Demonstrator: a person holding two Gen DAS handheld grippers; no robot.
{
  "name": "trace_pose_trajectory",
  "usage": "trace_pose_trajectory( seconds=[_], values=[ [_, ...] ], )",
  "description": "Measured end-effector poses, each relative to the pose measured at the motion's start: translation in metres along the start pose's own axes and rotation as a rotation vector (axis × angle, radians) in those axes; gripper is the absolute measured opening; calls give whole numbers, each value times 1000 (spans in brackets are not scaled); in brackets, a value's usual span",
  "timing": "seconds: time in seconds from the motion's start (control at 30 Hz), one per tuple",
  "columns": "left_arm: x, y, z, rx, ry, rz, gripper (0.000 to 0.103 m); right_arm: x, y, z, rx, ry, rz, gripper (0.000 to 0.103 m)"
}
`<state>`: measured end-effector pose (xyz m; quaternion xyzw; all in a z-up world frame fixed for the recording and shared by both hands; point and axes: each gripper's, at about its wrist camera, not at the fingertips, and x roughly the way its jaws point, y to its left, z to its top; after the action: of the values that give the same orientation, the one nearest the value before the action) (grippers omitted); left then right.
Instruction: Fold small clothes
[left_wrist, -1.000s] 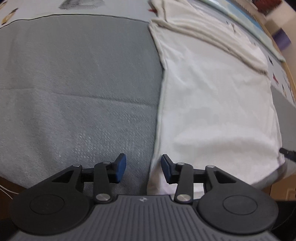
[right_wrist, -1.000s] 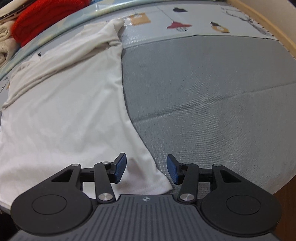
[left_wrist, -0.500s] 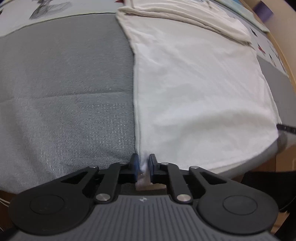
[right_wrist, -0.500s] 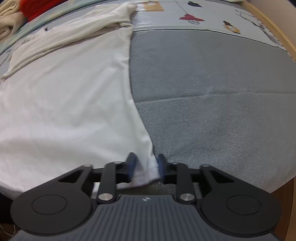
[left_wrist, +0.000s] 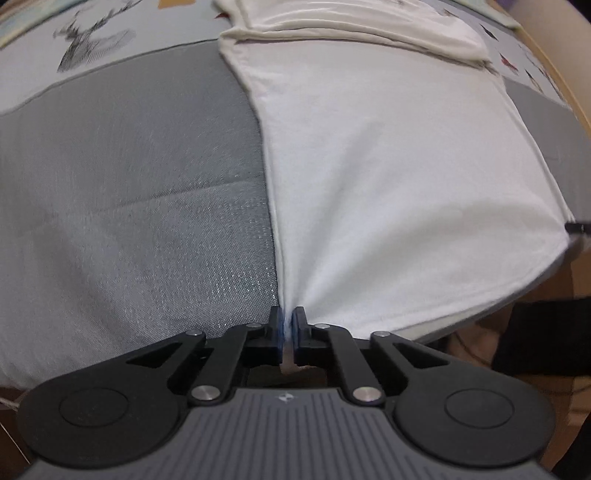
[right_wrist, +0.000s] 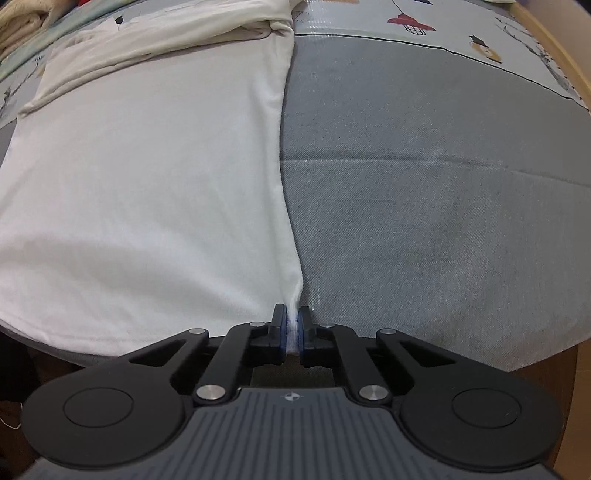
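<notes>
The left tongs (left_wrist: 287, 325) are pinched tight on the white shirt's (left_wrist: 388, 177) near-left hem corner at the table's (left_wrist: 129, 166) near edge; the right tongs (right_wrist: 291, 326) likewise clamp the near-right corner. Both corners are gripped for a fold; next, probably lift together and carry toward the far edge, keeping the hem taut.

White shirt (left_wrist: 388, 177), grey mat (left_wrist: 129, 184), black tongs (left_wrist: 287, 325) with blue pads (left_wrist: 282, 326)
</notes>
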<state>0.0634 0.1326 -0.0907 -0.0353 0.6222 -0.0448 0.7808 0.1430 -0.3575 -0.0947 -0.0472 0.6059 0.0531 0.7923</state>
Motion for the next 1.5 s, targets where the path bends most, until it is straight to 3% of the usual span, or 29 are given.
trace_pose_trajectory(
  seconds=[0.07,0.23,0.33,0.43,0.73,0.93,1.1,1.27,1.37,1.5],
  values=[
    [1,5,1,-39,4,12,19,-1,0,2,9,-2,-4,7],
    [8,3,1,-38,35,-36,19,3,1,3,1,18,-24,18],
    [13,-4,-4,-11,38,-15,17,4,5,4,-1,17,-22,18],
    [12,-6,-3,-7,34,-17,8,4,7,1,-16,11,-6,10],
    [-9,-8,0,24,-30,-17,6,-26,-3,9,47,-96,40,7],
    [-64,-14,-7,38,-152,-48,6,-77,-4,10,112,-248,129,6],
    [-139,-9,-20,0,-314,-104,5,-133,-22,-6,213,-358,234,6],
    [-212,1,-33,-54,-463,-127,5,-200,-39,-24,264,-485,285,5],
    [-225,3,-31,-80,-483,-130,5,-222,-47,-29,313,-529,336,5],
    [-202,5,-3,-88,-423,-121,5,-215,-44,-9,314,-525,349,5]
  ],
)
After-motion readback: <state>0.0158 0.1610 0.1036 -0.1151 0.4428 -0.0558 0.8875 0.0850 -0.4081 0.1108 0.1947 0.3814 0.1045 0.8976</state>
